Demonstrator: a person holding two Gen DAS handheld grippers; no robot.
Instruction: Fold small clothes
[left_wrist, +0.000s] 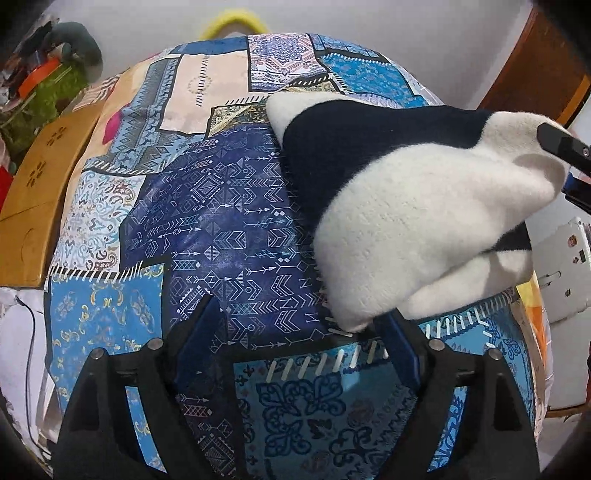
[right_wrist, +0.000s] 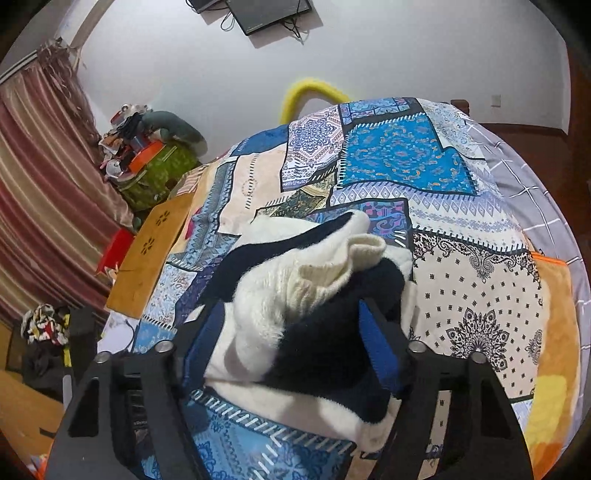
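A fuzzy white and navy sweater (right_wrist: 295, 317) lies bunched on the patchwork bedspread (right_wrist: 480, 295). The right gripper (right_wrist: 291, 332) squeezes the sweater between its blue pads. The left gripper (left_wrist: 299, 325) is wide open with nothing in it, its right finger just touching the sweater's edge.

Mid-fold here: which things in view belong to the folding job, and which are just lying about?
Part of the job:
- white and navy knitted garment
- right gripper, garment between its fingers
- left gripper, open, beside the garment's corner
- blue patchwork bedspread, the work surface

Lying about:
- yellow wooden board
- green patterned bag
- orange fleece blanket
- striped curtain
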